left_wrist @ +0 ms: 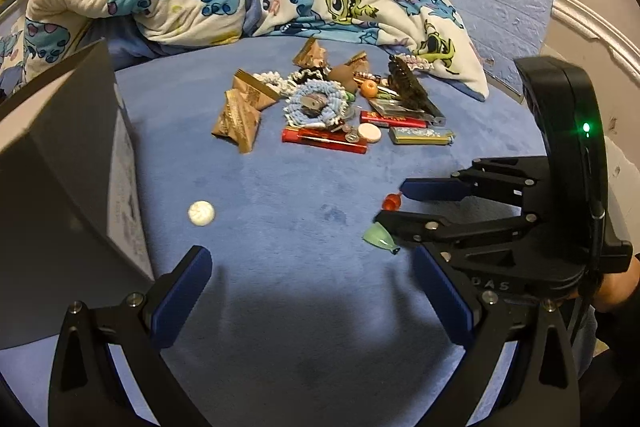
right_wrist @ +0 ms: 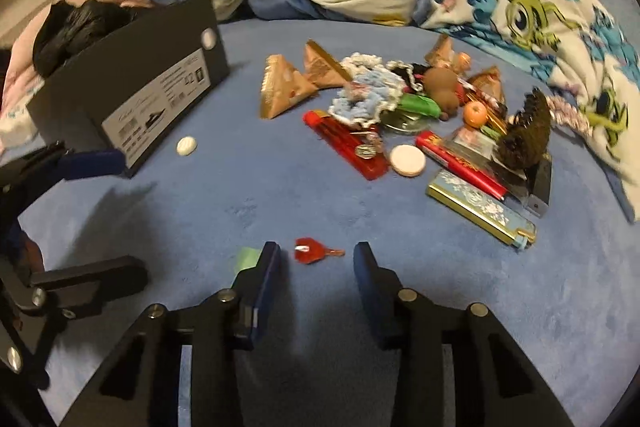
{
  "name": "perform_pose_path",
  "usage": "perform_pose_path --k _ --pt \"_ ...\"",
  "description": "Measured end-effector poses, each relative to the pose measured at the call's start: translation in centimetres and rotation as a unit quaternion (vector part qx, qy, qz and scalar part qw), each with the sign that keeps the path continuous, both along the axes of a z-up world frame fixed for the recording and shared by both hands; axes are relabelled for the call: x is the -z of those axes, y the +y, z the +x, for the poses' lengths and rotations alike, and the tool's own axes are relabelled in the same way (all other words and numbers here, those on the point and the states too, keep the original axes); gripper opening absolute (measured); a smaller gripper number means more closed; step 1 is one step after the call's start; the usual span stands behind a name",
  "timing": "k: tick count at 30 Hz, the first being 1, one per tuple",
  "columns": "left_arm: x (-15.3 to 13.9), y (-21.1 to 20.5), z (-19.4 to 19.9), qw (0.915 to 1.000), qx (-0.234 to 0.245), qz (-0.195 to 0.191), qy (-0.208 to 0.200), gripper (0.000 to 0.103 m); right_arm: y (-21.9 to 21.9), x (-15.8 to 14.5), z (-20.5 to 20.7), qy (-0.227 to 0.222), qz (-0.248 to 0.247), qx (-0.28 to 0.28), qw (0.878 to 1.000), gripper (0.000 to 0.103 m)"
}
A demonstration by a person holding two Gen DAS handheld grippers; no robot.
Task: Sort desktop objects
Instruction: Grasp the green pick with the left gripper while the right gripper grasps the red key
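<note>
We judge the sorting barely begun: the pile (right_wrist: 404, 115) in the upper centre is unsorted. Our right gripper (right_wrist: 316, 261), fingers apart, brackets the red key (right_wrist: 310, 253) at lower centre without pinching it. Our left gripper (left_wrist: 312, 291) is spread, holding nothing, beside the box (left_wrist: 60, 163) at the left.

The green piece (right_wrist: 247, 257) is partly hidden behind one of the right gripper's jaws. The dark box (left_wrist: 60, 163) is cut off by the picture's left edge.

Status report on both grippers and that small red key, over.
Right gripper open, jaws astride small red key, not gripping. Left gripper open, empty. Pale green plastic piece beside right jaw.
</note>
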State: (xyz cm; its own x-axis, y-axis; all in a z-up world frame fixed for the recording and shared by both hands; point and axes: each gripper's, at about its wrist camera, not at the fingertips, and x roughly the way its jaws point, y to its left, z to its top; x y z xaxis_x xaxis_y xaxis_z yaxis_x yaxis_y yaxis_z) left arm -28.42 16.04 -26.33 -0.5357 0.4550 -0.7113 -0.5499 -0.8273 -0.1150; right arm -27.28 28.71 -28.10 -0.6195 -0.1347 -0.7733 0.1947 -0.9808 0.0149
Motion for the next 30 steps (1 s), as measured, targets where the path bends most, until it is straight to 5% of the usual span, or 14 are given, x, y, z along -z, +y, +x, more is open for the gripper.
perform_pose_path --k 3,5,14,22,23,27,30 --pt "0.5 0.2 -0.1 1.0 -0.003 0.0 -0.004 0.101 -0.4 0.1 -0.3 0.002 0.003 -0.004 1.0 0.037" --pt "0.8 0.2 -0.3 0.9999 -0.005 0.001 -0.01 0.101 -0.4 0.1 -0.6 0.002 0.002 -0.003 1.0 0.025" --pt "1.9 1.6 -0.8 0.9996 0.009 0.006 -0.026 0.101 -0.3 -0.4 -0.3 0.004 0.023 0.004 1.0 0.025" --pt "2.8 5.2 -1.8 0.9986 0.033 -0.032 -0.027 0.096 5.2 -2.6 1.9 0.029 -0.009 0.085 0.996 0.025" --pt "2.7 5.5 -1.8 0.9985 0.036 -0.034 -0.023 0.093 5.8 -2.8 2.2 0.032 -0.015 0.092 0.995 0.025" --pt "2.5 5.6 -2.4 0.9989 0.01 -0.043 -0.013 0.043 6.6 -3.6 2.9 0.041 -0.018 0.103 0.994 0.025" --pt "2.5 4.6 -2.7 0.9993 -0.009 -0.033 -0.018 0.021 6.4 -4.0 3.1 0.044 -0.02 0.103 0.994 0.025"
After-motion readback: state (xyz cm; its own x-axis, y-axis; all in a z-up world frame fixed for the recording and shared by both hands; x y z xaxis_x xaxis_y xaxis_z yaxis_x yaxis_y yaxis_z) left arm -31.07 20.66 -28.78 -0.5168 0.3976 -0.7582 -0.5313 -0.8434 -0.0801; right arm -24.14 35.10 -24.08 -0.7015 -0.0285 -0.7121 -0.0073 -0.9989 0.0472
